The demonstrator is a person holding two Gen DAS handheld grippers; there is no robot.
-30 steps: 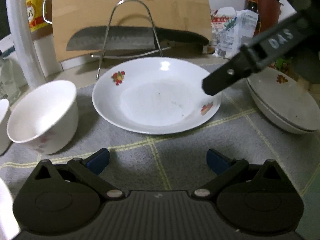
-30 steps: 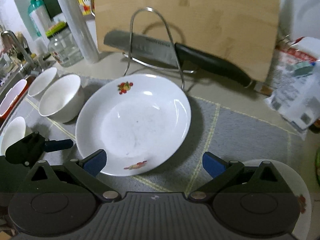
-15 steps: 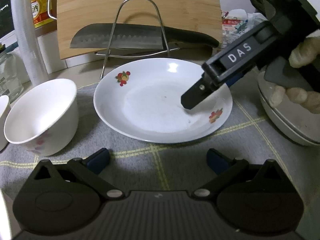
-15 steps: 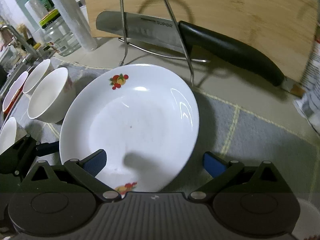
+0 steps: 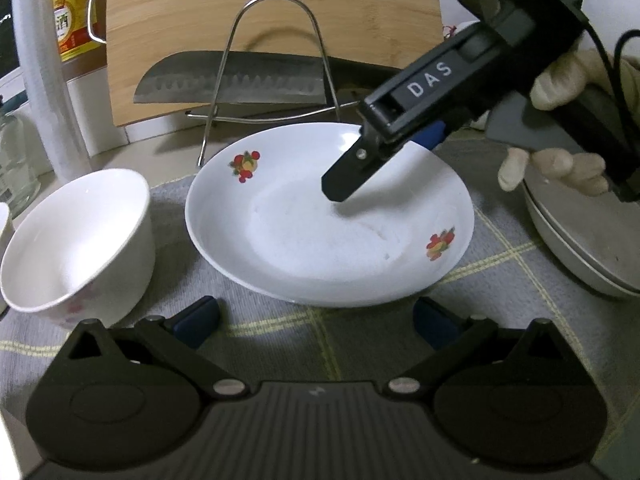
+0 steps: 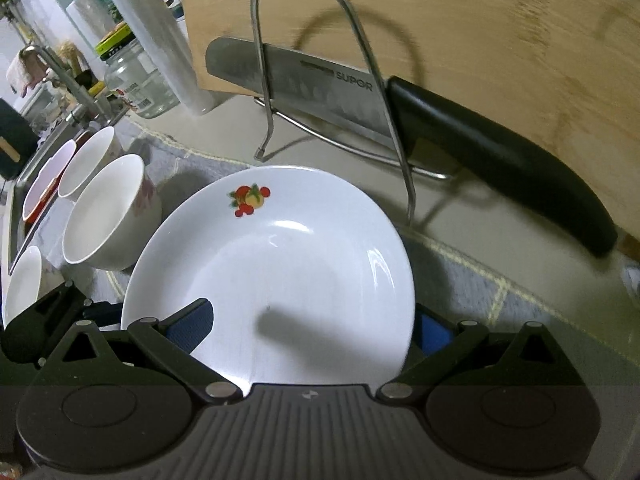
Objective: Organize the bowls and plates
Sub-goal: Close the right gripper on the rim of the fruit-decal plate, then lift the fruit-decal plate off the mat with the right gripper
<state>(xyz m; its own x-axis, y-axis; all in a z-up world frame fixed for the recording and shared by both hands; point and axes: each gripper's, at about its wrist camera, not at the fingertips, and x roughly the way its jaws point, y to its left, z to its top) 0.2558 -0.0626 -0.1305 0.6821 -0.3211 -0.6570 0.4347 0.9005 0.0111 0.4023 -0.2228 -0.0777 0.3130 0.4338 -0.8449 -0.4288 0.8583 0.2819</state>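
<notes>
On a kitchen counter spread with a grey checked cloth, three white bowls show in the right wrist view: one at the far left edge, a second behind, and a third just beside the plate. That one white plate, printed with two fruit motifs, lies on the cloth at centre. The left gripper sits low before the plate's near rim, its two blue-padded fingers spread apart and grasping nothing. The right gripper, held in a person's hand, straddles the plate's right edge with its jaws spread wide: one finger is over the plate's well, the other outside the rim, neither yet clamped. Behind the plate stands one wire rack holding one knife, with one wooden cutting board propped behind them. At far right, two more plates are stacked, apart from the centre plate.
</notes>
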